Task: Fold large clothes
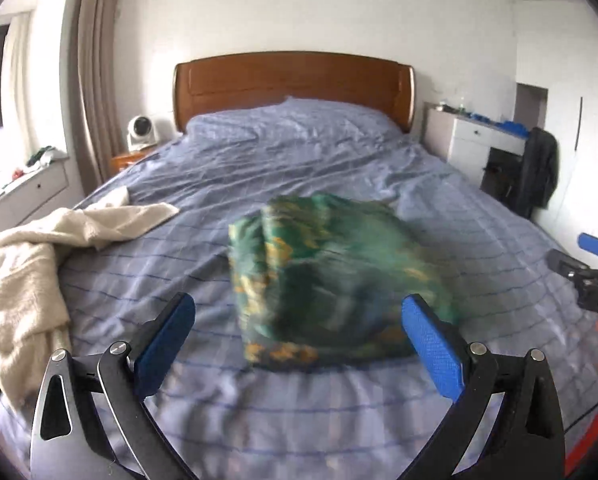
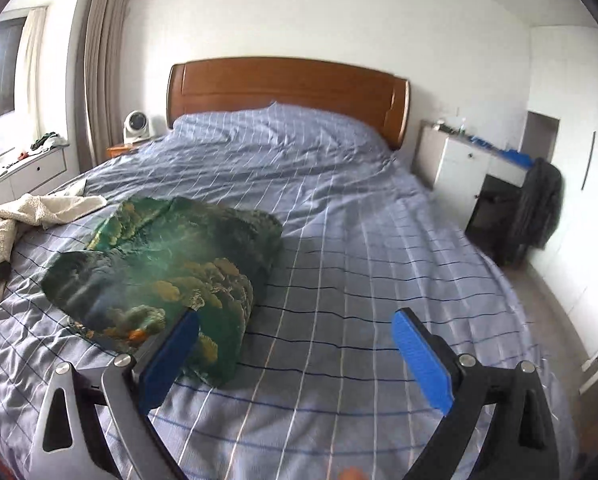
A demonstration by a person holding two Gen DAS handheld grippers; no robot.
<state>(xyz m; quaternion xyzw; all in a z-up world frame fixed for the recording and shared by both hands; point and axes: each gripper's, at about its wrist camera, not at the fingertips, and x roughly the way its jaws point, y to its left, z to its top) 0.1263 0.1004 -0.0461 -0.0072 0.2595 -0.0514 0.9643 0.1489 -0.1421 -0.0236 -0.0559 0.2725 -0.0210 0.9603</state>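
Wide blue checked bed, bare sheet right of centre out to its right edge. Folded green garment mid-bed, cream garment at left edge. Left gripper and right gripper both spread wide, empty.

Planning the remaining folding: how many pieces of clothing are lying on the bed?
2: a green patterned garment, folded, mid-bed, and a cream fleecy garment, unfolded, at the bed's left edge. Others may be out of view.
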